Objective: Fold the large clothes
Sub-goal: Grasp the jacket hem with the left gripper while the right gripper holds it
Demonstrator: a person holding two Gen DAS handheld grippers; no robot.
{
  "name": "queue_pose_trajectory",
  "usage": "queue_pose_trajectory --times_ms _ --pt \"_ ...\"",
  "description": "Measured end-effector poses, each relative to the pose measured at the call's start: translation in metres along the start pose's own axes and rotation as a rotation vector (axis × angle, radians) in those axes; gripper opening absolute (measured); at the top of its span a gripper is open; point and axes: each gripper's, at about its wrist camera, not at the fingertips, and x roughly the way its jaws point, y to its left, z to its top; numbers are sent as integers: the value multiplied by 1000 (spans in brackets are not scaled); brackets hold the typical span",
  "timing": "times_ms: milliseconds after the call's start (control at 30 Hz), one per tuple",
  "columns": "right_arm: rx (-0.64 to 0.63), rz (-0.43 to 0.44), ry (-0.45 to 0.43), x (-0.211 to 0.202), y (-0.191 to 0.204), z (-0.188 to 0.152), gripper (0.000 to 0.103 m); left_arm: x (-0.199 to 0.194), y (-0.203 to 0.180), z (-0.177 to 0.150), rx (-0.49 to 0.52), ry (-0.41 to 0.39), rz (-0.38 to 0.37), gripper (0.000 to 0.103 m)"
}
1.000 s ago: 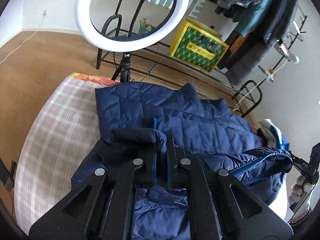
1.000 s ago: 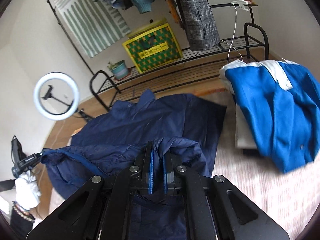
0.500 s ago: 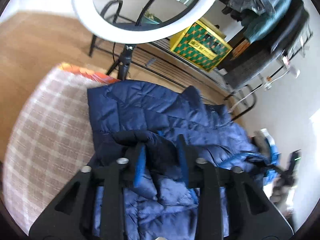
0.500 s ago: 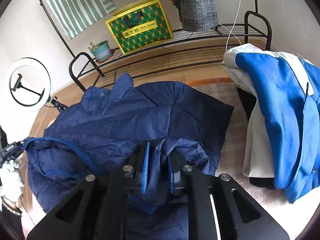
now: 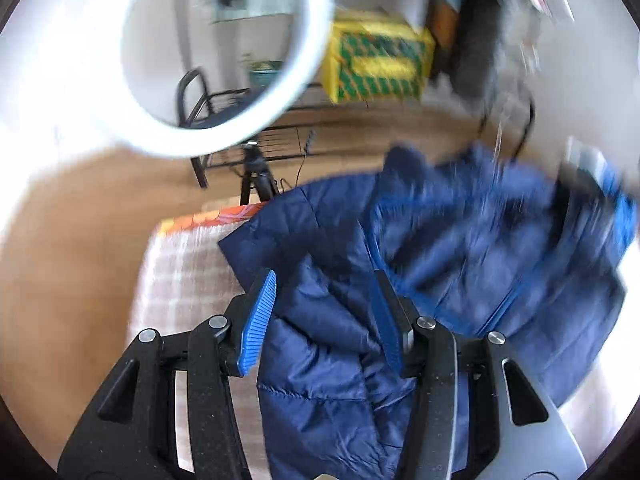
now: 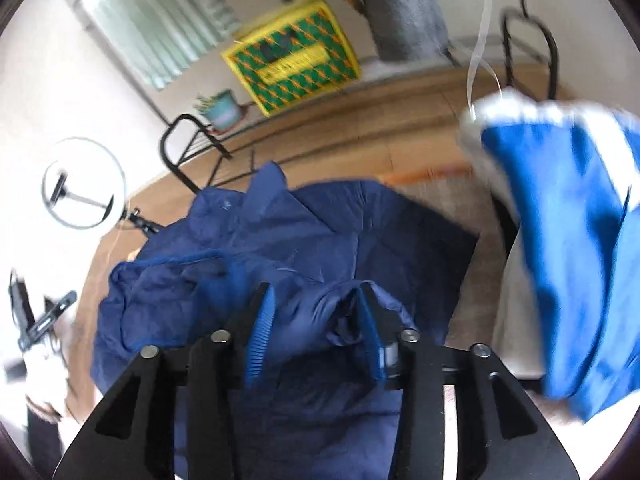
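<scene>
A navy puffer jacket (image 5: 460, 248) lies spread on a plaid bed cover (image 5: 180, 264), with one side folded over its middle. My left gripper (image 5: 323, 280) hovers over the jacket's near left edge. Its jaws are opening, and quilted fabric lies between the blue pads (image 5: 260, 316) without being pinched. In the right wrist view the same jacket (image 6: 360, 232) fills the centre. My right gripper (image 6: 314, 292) is also opening, with a bunched fold of the jacket loose between its fingers. Both views are motion-blurred.
A white ring light (image 5: 224, 52) on a tripod stands close beyond the bed's far left corner. A yellow and green crate (image 6: 292, 60) sits on a low black rack by the wall, under hanging clothes. A bright blue and white garment (image 6: 568, 240) is heaped at the right.
Both grippers were shut on folds of the jacket and now stand open, the fabric released between the pads. The left view has rolled and swung towards the ring light.
</scene>
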Motion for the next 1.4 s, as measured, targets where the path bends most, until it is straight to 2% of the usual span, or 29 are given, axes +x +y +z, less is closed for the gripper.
queue_pose_trajectory --times_ms 33,67,133,200,267,367,467,533,600,667,733,800,867,933,967,1067,1167,1200,1233,1267,1300,1367,1400 --pt "-38 -10 3 -1 3 0 42 11 -15 -2 74 18 23 49" --pt "-84 -23 22 1 7 -2 43 18 -20 -5 98 32 15 49" --pt "-153 -46 63 8 14 -5 52 42 -31 -9 130 98 -23 49" --pt "-239 -114 72 18 23 -8 55 61 -36 -11 149 133 9 49" --pt "-290 -170 79 29 28 -8 56 73 -35 -11 134 146 10 49" --pt "-320 -200 98 49 32 -3 58 86 -34 -12 109 151 10 50" --pt "-329 -239 95 67 34 3 60 91 -38 -17 129 133 10 48" --pt "-318 -248 101 76 31 5 60 93 -40 -20 133 123 -18 19" --pt "-319 -258 108 86 31 6 60 93 -44 -20 142 120 8 5" --pt "-323 -257 116 90 30 3 60 88 -42 -16 122 104 37 2" --pt "-323 -250 124 91 27 1 60 86 -37 -6 93 67 56 1" --pt "-325 -249 124 92 25 -1 59 77 -19 7 -3 20 74 0" --pt "-318 -253 118 93 24 0 53 73 -2 21 -77 -11 91 0" --pt "-309 -255 114 93 22 2 52 75 5 31 -85 -18 125 0" --pt "-308 -260 112 94 22 4 48 78 8 36 -91 -19 135 0" --pt "-292 -295 115 96 18 9 27 95 13 41 -106 -7 184 0" --pt "-261 -293 104 92 11 15 28 115 15 37 -95 22 247 0" --pt "-247 -287 93 89 8 16 33 118 18 34 -107 21 259 0" --pt "-227 -263 84 86 5 19 39 117 19 31 -126 13 247 1" --pt "-201 -231 70 83 1 21 50 114 24 30 -160 -3 224 2" --pt "-178 -206 55 79 -2 23 54 108 31 29 -195 -24 204 2" --pt "-167 -188 47 78 -4 26 54 97 53 30 -270 -32 165 5" --pt "-167 -191 44 78 -4 27 54 94 59 29 -296 -32 142 13"
